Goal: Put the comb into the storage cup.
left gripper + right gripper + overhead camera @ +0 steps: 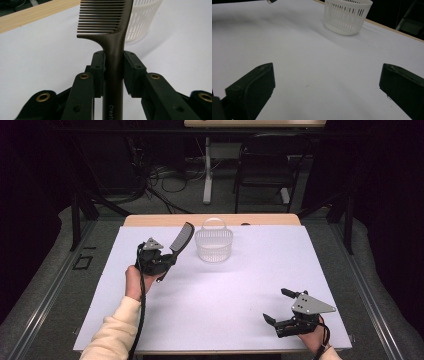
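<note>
One dark comb [113,37] clamped in left gripper [167,261], beside one white basket [214,245]; right gripper [278,306] wide apart.

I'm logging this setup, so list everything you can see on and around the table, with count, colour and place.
comb: one, dark brown-black, held by its handle in the left gripper, teeth end raised toward the basket
basket: one, white slotted plastic with a handle, far middle of the table
table: one, white top with a wooden far edge
chair: one, black, on the floor beyond the table
cables: several, black, on the floor beyond
left gripper: one, black, fingers shut on the comb
right gripper: one, black, near right corner, open
</note>
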A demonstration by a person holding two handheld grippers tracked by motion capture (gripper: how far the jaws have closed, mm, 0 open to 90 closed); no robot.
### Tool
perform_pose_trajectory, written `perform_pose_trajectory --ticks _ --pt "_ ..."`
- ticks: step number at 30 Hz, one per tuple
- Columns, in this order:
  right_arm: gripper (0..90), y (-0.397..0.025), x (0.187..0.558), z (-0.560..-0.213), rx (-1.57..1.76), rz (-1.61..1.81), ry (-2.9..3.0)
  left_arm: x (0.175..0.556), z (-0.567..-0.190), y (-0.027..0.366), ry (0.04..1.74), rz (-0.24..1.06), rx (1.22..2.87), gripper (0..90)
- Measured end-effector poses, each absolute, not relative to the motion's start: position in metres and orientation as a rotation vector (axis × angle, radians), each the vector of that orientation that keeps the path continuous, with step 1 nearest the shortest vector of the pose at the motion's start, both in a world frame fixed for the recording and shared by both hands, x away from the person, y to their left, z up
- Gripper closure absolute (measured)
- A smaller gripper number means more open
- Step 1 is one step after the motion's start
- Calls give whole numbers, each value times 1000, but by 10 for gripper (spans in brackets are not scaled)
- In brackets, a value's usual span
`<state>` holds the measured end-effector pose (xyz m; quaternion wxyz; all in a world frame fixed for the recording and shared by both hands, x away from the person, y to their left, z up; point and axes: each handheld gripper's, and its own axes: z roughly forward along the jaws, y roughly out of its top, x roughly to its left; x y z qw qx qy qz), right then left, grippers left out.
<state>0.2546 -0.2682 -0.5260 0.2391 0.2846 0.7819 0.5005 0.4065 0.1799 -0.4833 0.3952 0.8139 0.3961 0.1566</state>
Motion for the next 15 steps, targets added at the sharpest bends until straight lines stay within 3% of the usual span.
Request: perform_pose_trajectory --ticks 15 --pt "0 -268 254 -526 782 1369 2138 408 -477 175 984 407 2059 714"
